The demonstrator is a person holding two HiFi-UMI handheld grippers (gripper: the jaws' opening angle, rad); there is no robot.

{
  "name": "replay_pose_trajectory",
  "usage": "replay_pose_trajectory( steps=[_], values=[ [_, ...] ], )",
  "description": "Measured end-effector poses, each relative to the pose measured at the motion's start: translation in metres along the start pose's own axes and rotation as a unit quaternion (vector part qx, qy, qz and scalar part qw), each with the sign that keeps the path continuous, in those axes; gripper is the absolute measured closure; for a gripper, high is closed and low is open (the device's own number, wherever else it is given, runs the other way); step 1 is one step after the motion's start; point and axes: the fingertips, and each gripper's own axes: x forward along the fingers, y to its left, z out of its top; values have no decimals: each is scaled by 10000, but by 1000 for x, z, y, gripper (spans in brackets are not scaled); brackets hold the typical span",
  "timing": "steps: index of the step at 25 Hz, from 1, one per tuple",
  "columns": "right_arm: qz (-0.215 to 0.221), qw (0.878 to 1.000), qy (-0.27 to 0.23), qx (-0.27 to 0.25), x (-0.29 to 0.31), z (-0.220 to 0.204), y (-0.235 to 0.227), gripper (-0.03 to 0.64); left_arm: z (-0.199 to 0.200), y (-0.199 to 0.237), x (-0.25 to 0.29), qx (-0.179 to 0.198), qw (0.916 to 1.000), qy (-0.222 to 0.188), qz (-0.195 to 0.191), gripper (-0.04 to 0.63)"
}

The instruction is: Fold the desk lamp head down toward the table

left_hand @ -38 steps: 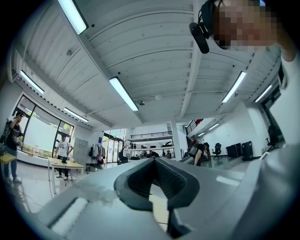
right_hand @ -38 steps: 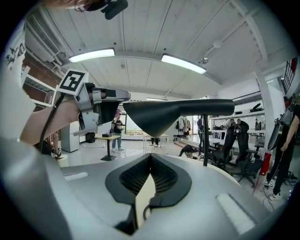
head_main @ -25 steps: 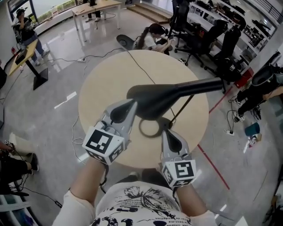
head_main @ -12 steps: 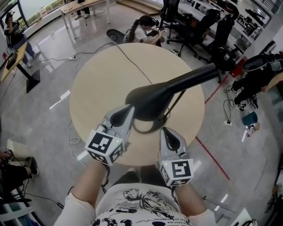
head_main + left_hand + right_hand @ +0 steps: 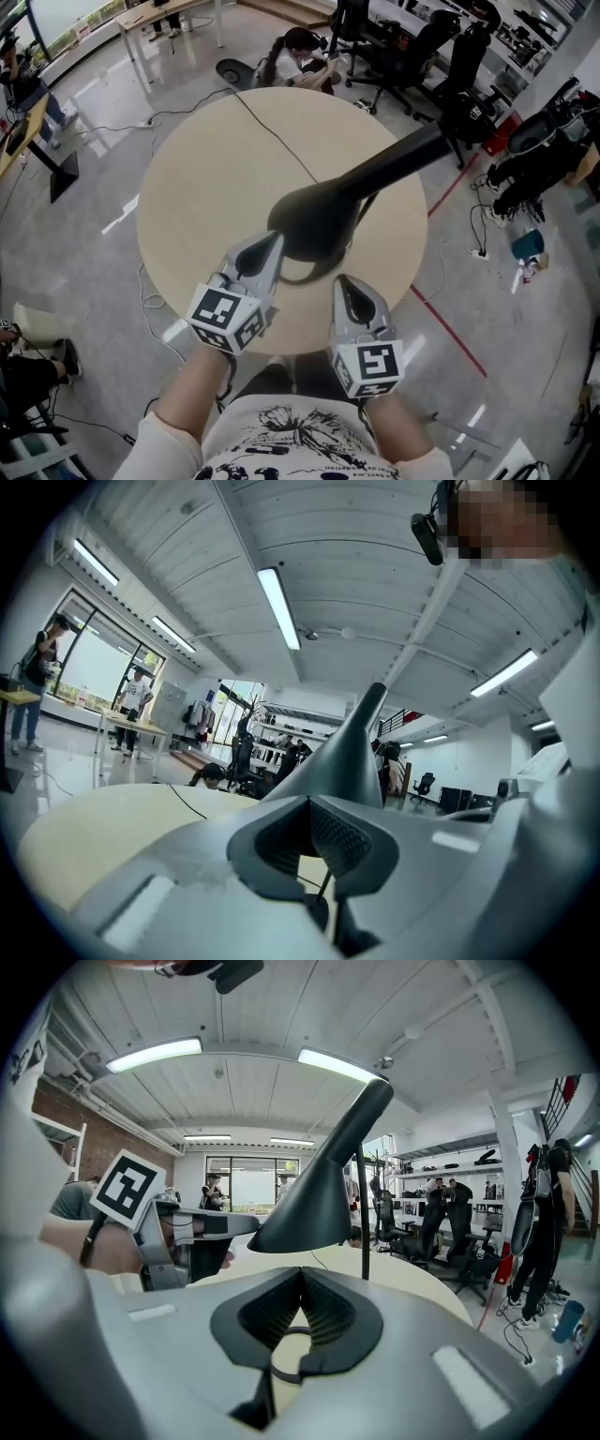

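A black desk lamp stands on the round beige table (image 5: 202,178). Its cone-shaped head (image 5: 314,220) lies nearly level above the ring base (image 5: 298,275), with the narrow neck (image 5: 412,155) running up and right. My left gripper (image 5: 275,236) is shut, and its tip rests at the wide rim of the head (image 5: 319,1199). In the left gripper view the head (image 5: 352,738) rises just beyond that gripper (image 5: 314,855). My right gripper (image 5: 341,281) is shut on nothing, low at the near table edge beside the base. From the right gripper (image 5: 295,1330) I see the thin upright stem (image 5: 362,1213).
The lamp's black cable (image 5: 272,131) runs across the table to the far edge. A person (image 5: 300,56) sits on the floor beyond the table, with office chairs (image 5: 412,52) at the back right. More cables lie on the floor at the left (image 5: 122,122).
The lamp's narrow neck has swung to point more steeply up and right in the head view. Both grippers have stayed shut in much the same spots near the head and the base.
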Motion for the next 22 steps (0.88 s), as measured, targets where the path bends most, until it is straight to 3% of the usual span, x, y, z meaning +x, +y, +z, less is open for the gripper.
replay_pose_trajectory(
  steps=[5, 10, 12, 17, 22],
  values=[
    [11, 10000, 27, -23, 3, 2, -5, 607, 0, 4, 2, 10, 10000, 13, -22, 595],
    [2, 9997, -99, -205, 1, 13, -5, 607, 13, -16, -11, 645, 9978, -126, -26, 592],
    [6, 9995, -178, -274, -1, 17, -2, 607, 16, -29, -23, 735, 9971, -193, -67, 592],
    [-99, 9979, -439, -466, -10, 23, 4, 607, 3, -51, -49, 312, 9991, -229, -164, 592],
    [-185, 9950, -732, -647, -28, 27, 12, 607, -2, -69, -72, 352, 9988, -321, -122, 592]
  ],
)
